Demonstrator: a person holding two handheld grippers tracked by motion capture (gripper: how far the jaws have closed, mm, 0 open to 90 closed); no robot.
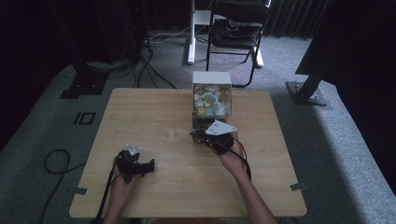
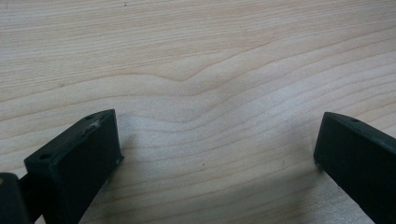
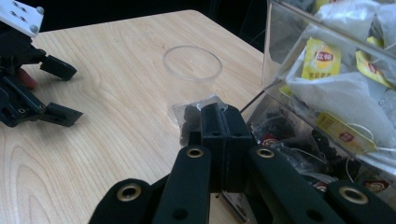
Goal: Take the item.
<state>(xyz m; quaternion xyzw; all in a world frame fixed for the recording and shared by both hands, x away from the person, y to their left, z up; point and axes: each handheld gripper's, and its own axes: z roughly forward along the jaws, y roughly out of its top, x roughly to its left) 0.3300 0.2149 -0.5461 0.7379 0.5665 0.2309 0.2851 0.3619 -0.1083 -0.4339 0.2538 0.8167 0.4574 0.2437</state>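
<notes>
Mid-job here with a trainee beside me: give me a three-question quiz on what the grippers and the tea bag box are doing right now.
1. True or false: the left gripper has its jaws spread with bare table between them.
2. What does the right gripper pinch? A) a yellow tag B) a clear tea bag C) the cup rim
3. Fill in: the clear plastic cup stands ____ the right gripper's jaws, upright and empty.

Key: 1 true. 2 B, just outside the clear box of tea bags. 3 beyond.
</notes>
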